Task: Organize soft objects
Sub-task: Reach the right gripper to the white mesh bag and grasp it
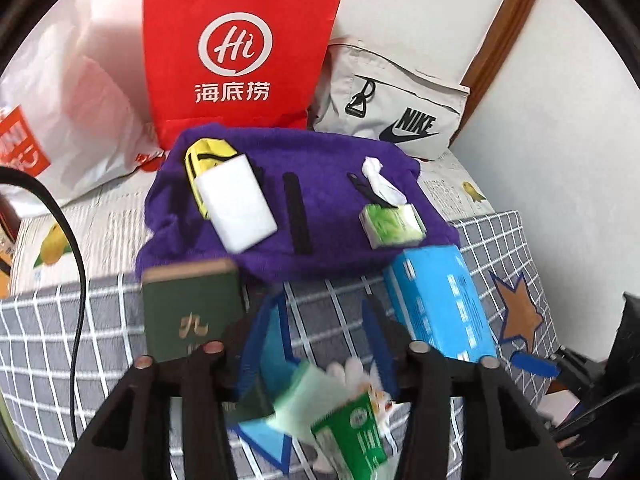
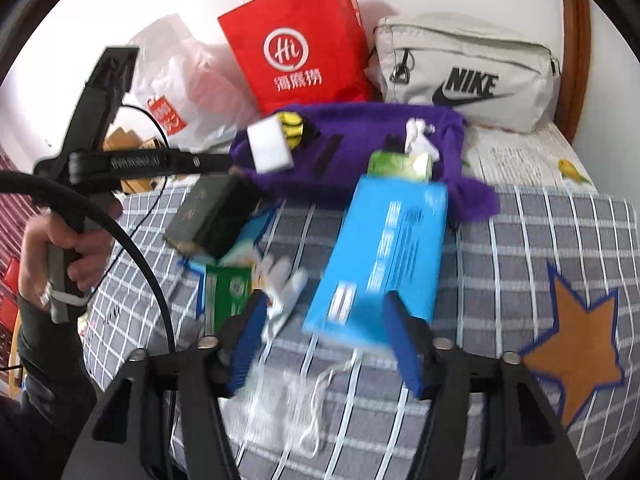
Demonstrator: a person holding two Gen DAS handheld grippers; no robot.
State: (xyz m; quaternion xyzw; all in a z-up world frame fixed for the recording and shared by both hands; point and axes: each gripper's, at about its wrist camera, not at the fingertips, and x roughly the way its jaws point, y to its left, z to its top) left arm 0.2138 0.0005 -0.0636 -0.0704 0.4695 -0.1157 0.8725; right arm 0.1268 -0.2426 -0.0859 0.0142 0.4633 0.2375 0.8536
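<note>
It was a bedroom in a home: a bed with a grey checked quilt (image 2: 520, 248) bearing a brown star (image 2: 576, 344) at four o'clock stood against a white wall (image 1: 420, 0), with a red paper shopping bag (image 1: 236, 52) at twelve o'clock, a grey sports bag (image 2: 468, 76) and a purple towel (image 1: 320, 200).

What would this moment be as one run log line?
left gripper: open, empty | right gripper: open, empty | blue box: on checked blanket | purple towel: spread behind
</note>
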